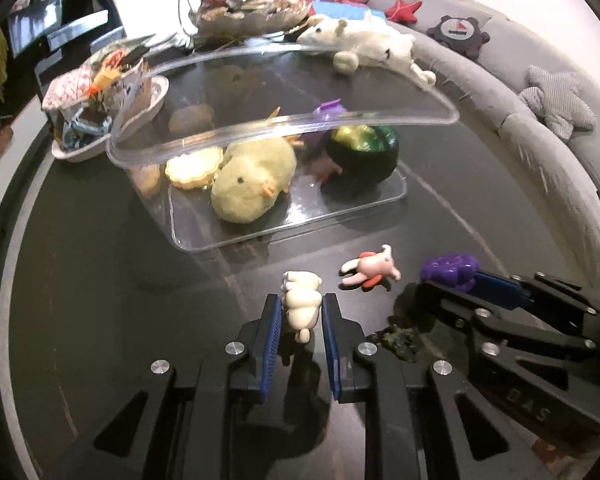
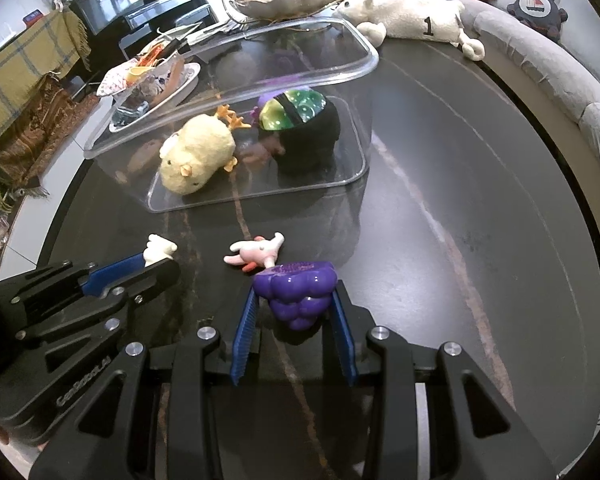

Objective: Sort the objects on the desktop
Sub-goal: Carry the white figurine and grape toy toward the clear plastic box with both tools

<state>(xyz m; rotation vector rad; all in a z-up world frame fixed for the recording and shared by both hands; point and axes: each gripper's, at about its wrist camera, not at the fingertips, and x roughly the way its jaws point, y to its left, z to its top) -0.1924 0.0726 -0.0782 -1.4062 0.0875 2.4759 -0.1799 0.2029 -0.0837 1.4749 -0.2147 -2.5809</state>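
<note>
Black gripper frames fill the near edge of both wrist views. The left gripper (image 1: 301,312) has its blue-padded fingers (image 1: 272,344) pinching a small cream figurine (image 1: 301,304), which sits between the pads low over the dark counter (image 1: 100,280); whether it touches the surface cannot be told. In the right wrist view the same figurine (image 2: 161,249) sticks out past the left gripper's tip at the left.

The right gripper (image 2: 296,312) has its fingers (image 2: 244,340) set around a glossy purple grape toy (image 2: 298,294). The right pad meets the toy's side, while at the left pad contact is hard to judge. From the left wrist view the grape toy (image 1: 452,270) shows at the right, at the end of the right gripper's fingers.

Between the two grippers, a little farther out, a small pink and white figurine (image 1: 370,270) lies on its side on the counter, just beside the grape toy.

Farther away stands a clear plastic bin (image 2: 356,168). Inside it lie a yellow plush chick (image 2: 198,154) on the left and a black pouch with a green and purple top (image 2: 304,128) on the right; a yellow scalloped piece (image 1: 195,168) rests at the chick's left.

Beyond the bin, a white plush animal (image 2: 412,20) marked with a 1 lies at the far edge of the counter. A white dish of clutter (image 1: 100,112) sits far left, and a grey sofa (image 1: 540,120) with cushions curves around the right.
</note>
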